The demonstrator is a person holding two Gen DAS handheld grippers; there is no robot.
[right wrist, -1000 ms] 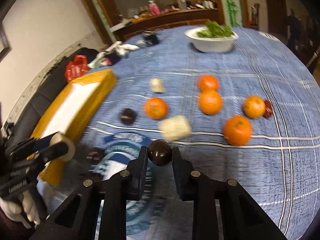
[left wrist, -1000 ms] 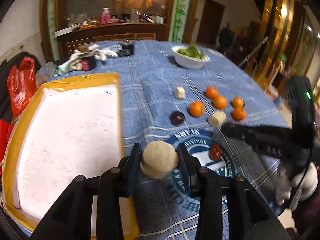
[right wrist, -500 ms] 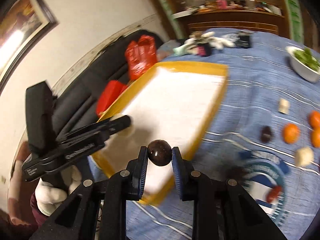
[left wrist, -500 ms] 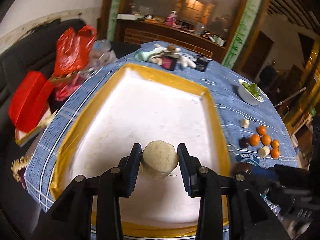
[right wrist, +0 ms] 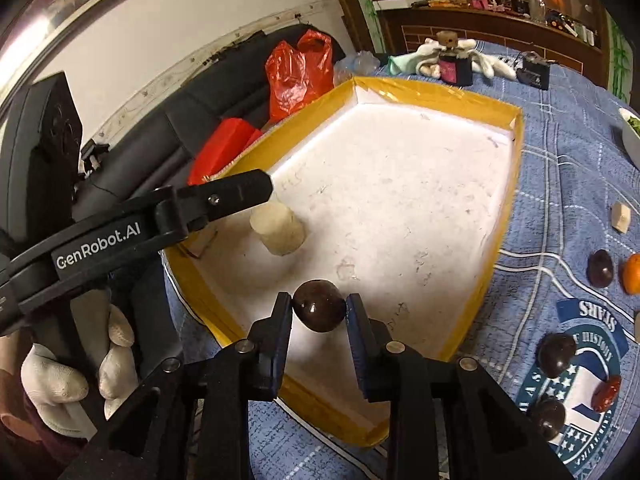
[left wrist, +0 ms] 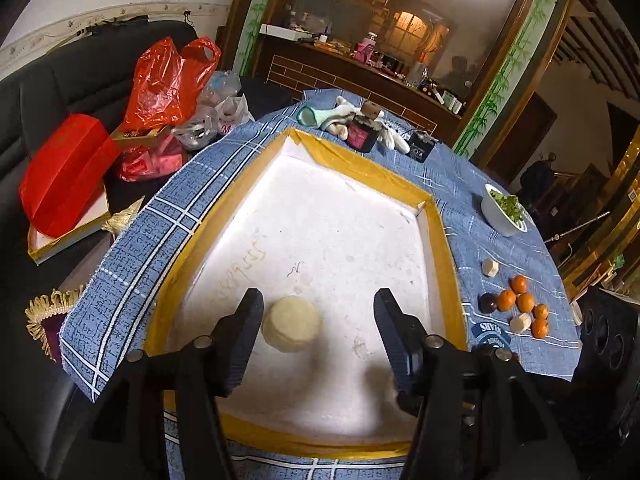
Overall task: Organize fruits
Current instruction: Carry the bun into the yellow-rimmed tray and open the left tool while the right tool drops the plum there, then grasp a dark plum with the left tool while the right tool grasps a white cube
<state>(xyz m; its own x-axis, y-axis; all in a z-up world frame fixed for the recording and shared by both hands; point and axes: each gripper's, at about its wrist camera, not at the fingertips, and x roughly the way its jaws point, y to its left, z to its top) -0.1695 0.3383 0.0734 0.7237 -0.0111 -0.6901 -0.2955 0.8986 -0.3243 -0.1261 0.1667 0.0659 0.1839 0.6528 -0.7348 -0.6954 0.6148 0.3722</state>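
A white tray with a yellow taped rim (left wrist: 360, 164) lies on the blue tablecloth. A pale round fruit (left wrist: 292, 328) rests on the tray floor between the jaws of my left gripper (left wrist: 319, 300), which are opening; the right pad stands well clear of it. In the right wrist view the same pale fruit (right wrist: 278, 232) sits under the left gripper's finger (right wrist: 240, 192). My right gripper (right wrist: 319, 308) holds a dark round fruit (right wrist: 320, 314) over the tray's near end, and its jaws are starting to open with both pads still against the fruit.
Oranges (left wrist: 520, 300), pale chunks (right wrist: 620, 216) and dark fruits (right wrist: 556, 354) lie on the cloth right of the tray. A white bowl of greens (left wrist: 502, 212) stands farther back. Red plastic bags (left wrist: 168, 80) sit on a black sofa at left. A gloved hand (right wrist: 60, 384) holds the left gripper.
Both grippers swung from the fruit on the cloth over to the tray. The left jaws spread and the pale fruit now rests on the tray floor. The right gripper still carries the dark fruit.
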